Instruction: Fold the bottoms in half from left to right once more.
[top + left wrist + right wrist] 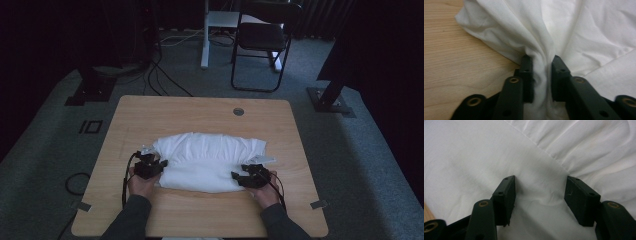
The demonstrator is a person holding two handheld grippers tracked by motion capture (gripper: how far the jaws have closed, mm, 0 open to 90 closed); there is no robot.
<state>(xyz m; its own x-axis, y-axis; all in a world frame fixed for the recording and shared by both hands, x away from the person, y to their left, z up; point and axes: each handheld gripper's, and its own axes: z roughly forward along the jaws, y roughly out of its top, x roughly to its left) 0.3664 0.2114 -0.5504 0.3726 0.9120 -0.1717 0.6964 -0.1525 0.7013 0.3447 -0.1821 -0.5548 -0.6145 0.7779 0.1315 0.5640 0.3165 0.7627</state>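
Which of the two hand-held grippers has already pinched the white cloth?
The left hand-held gripper: its jaws squeeze a fold of the white cloth. The right hand-held gripper stands open.

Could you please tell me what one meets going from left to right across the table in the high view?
Bare table edge → left tool, shut on the cloth → white cloth → right tool, open at the cloth → bare table again.

Left matte-black two-jaw claw (540, 75) and right matte-black two-jaw claw (540, 200): flat rectangular pads on angular link arms, brass-coloured rivets at the pivots, small screw holes in the pads. Black cables loop from each body. Dark grey long sleeves (131, 220) cover both forearms.
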